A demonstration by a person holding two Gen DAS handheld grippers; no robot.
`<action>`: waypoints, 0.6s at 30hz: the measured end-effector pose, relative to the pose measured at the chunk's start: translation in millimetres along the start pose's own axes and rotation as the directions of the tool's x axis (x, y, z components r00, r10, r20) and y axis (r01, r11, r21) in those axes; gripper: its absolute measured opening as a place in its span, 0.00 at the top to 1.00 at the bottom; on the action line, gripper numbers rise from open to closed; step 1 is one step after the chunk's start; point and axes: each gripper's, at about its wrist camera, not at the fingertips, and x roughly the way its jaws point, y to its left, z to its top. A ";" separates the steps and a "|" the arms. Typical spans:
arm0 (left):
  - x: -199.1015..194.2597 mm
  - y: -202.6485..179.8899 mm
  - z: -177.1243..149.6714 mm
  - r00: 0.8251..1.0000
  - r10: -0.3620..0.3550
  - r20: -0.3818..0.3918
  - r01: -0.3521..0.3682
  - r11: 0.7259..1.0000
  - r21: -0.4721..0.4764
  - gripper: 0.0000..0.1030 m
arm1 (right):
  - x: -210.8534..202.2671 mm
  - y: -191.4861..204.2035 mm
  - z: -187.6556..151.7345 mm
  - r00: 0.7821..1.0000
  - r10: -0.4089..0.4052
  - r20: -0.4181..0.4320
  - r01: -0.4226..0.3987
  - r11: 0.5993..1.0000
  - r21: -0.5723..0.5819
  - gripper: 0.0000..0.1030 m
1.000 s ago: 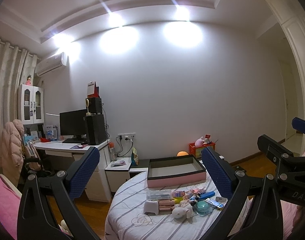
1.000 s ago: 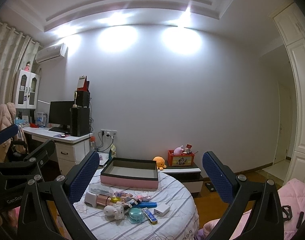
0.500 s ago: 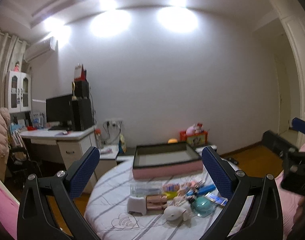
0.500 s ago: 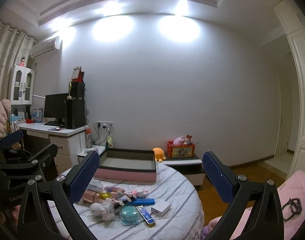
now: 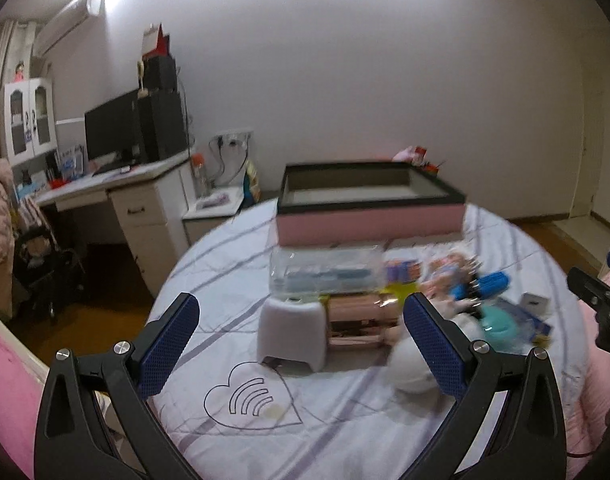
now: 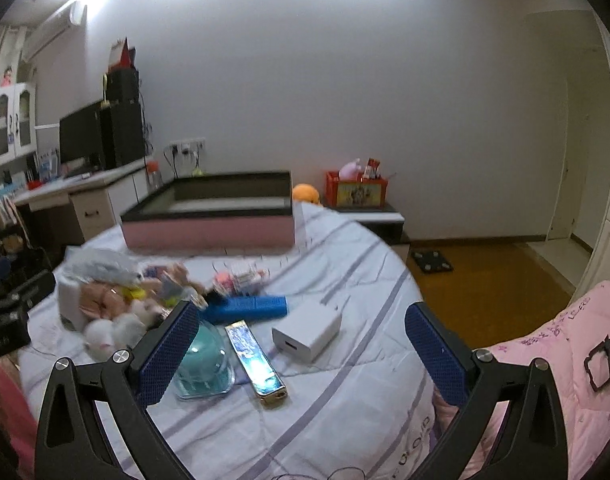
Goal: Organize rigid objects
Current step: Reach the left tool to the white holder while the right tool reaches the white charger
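Observation:
A pink box with a black rim (image 5: pixel 369 216) (image 6: pixel 209 232) stands open at the far side of a round table (image 5: pixel 345 432) under a striped cloth. In front of it lies a pile of small things: a white stool-shaped block (image 5: pixel 293 330), a clear case (image 5: pixel 325 276), a rose-gold case (image 5: pixel 361 320), a white plush (image 5: pixel 409 368). The right wrist view shows a teal round box (image 6: pixel 203 364), a gold-edged flat case (image 6: pixel 255 362), a white charger (image 6: pixel 307 330) and a blue bar (image 6: pixel 249 308). My left gripper (image 5: pixel 301 344) is open above the white block. My right gripper (image 6: pixel 301 352) is open above the charger.
A desk (image 5: pixel 117 196) with a monitor (image 5: pixel 109 130) stands at the left. A red toy crate (image 6: pixel 355 192) sits on a low cabinet behind the table. Pink bedding (image 6: pixel 553 360) lies at the right, wooden floor (image 6: pixel 485 276) beyond.
Both grippers have tilted down and moved closer to the table. The pile of objects now fills the lower views. Both stay open and empty.

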 end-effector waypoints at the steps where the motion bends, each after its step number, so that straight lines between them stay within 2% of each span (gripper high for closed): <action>1: 8.7 1.3 -2.9 1.000 -0.001 -0.022 0.001 1.000 -0.001 0.00 | 5.3 -0.3 -1.6 1.000 -0.004 -0.012 0.004 1.000 -0.002 0.00; 10: 33.3 11.4 -19.4 0.995 0.007 -0.098 -0.005 1.000 0.017 0.00 | 36.6 -8.0 -5.7 0.997 0.006 -0.075 -0.005 1.000 0.015 0.00; 18: 51.0 25.5 -18.8 0.989 0.069 -0.134 -0.064 0.997 0.040 0.00 | 56.0 -5.4 -10.2 0.990 -0.016 -0.143 0.015 1.000 -0.011 0.00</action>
